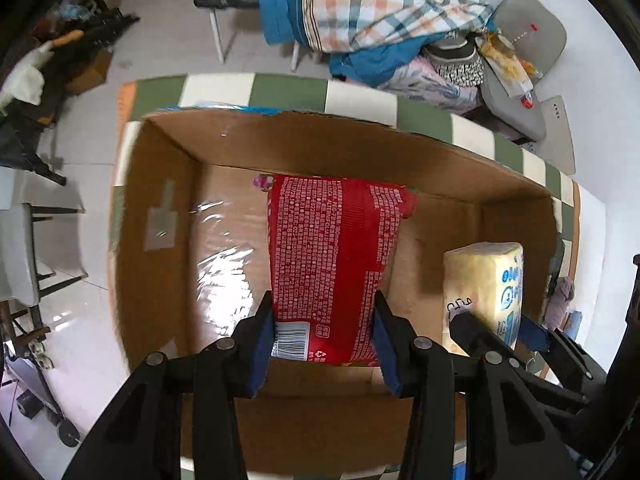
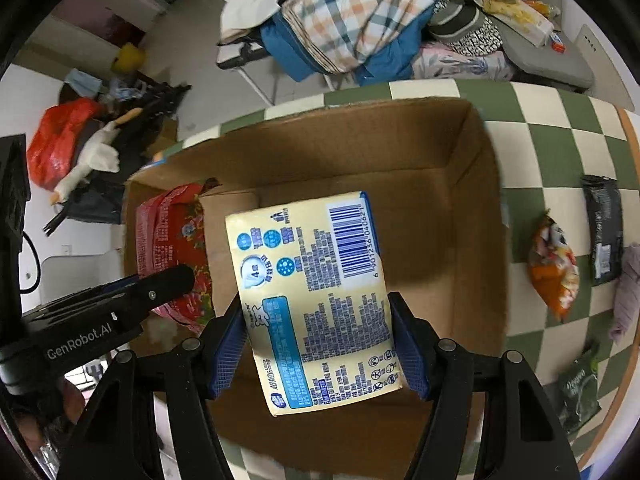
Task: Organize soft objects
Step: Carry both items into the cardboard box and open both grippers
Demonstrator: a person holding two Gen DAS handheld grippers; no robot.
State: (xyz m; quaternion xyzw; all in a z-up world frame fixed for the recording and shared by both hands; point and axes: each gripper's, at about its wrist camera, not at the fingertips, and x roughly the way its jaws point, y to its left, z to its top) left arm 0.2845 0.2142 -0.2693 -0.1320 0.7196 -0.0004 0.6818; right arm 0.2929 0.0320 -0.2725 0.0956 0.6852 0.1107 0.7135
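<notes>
Your left hand-held gripper (image 1: 324, 336) is clenched on a red tissue pack (image 1: 340, 264), its blue pads pressing both long sides near the barcode end. You hold that pack over the open cardboard box (image 1: 160, 208), above the taped bottom; whether it touches the bottom cannot be told. Your right hand-held gripper (image 2: 320, 344) grasps a pale yellow tissue pack (image 2: 312, 300) by its sides, printed face and barcode up, also over the box interior, toward the box's right part. In the left wrist view the yellow pack stands just beside the red one, to its right. The box sits on a desk with a green-and-white checkered cover (image 2: 540, 128). To the right of the box on that desk lie an orange snack bag (image 2: 554, 268), a black pouch (image 2: 604, 232) and a dark green pouch (image 2: 578, 396).
</notes>
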